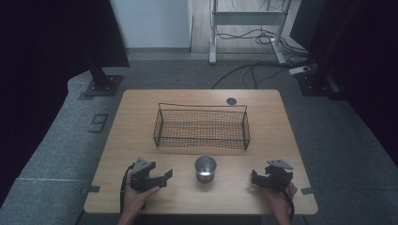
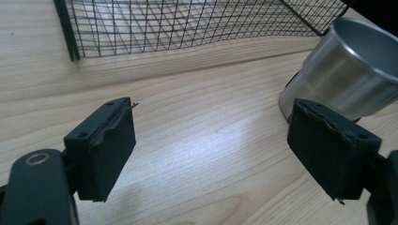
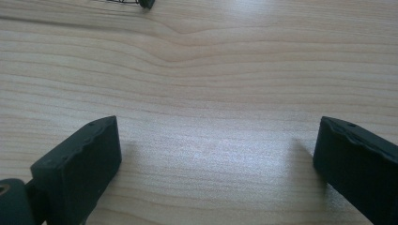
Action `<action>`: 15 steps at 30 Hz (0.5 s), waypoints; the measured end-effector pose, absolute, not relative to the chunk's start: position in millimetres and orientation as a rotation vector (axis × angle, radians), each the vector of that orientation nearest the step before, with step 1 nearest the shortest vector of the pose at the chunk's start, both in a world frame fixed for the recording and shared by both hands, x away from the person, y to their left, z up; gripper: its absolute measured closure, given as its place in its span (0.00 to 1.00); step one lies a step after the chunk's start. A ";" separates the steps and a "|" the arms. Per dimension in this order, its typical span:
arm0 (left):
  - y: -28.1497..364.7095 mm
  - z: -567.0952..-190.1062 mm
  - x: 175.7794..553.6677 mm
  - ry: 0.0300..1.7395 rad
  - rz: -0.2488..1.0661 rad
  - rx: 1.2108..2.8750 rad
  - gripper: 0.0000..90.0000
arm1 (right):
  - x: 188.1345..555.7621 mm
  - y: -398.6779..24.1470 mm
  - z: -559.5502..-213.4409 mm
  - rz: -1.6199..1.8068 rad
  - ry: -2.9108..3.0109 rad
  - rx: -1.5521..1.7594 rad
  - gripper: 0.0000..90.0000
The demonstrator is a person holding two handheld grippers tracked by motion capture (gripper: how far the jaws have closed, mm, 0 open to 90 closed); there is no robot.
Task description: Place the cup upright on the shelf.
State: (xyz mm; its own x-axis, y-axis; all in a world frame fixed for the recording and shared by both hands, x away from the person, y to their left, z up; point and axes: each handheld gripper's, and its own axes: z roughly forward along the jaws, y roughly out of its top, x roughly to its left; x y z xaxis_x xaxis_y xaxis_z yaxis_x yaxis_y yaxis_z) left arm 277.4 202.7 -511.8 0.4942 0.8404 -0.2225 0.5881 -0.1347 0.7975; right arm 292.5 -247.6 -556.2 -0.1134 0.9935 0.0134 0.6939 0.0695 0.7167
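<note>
I see a shiny, upright, empty steel cup (image 1: 205, 168) between my left gripper (image 1: 165, 177) and right gripper (image 1: 254, 178), both spread wide, before the wire basket (image 1: 202, 128).

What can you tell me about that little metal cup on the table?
The metal cup is a small, shiny steel-looking tumbler, round, wider at its rolled rim than at its base, with no handle in sight. It stands upright and looks empty. It sits on the wooden table near the front edge, in front of the black wire basket and apart from it, between the two grippers. Nothing grips it: the left gripper is open beside it; in the left gripper view the cup rises just behind one jaw.
</note>
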 end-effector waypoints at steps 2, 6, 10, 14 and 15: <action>201.2 -510.7 278.0 1.198 0.341 1.834 0.18 | 292.5 -247.6 -556.2 0.800 1.862 1.671 0.01; 198.5 -507.3 277.9 1.184 0.333 1.834 0.18 | 292.3 -247.6 -556.2 0.798 1.860 1.674 0.01; 194.9 -502.8 276.2 1.162 0.328 1.832 0.18 | 292.3 -247.6 -556.2 0.798 1.860 1.674 0.01; 190.0 -498.5 274.5 1.142 0.322 1.839 0.18 | 292.3 -247.6 -556.3 0.797 1.857 1.676 0.01; 188.8 -497.5 274.3 1.136 0.320 1.840 0.18 | 292.2 -247.7 -556.3 0.797 1.856 1.677 0.01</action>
State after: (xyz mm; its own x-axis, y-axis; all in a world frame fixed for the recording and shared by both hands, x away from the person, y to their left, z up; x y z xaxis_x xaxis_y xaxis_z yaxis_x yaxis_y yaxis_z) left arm 274.3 188.8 -497.5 0.5400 0.8096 -0.2300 0.5705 -0.1512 0.8073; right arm 292.2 -247.7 -556.3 -0.1066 0.9942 0.0132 0.6944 0.0649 0.7166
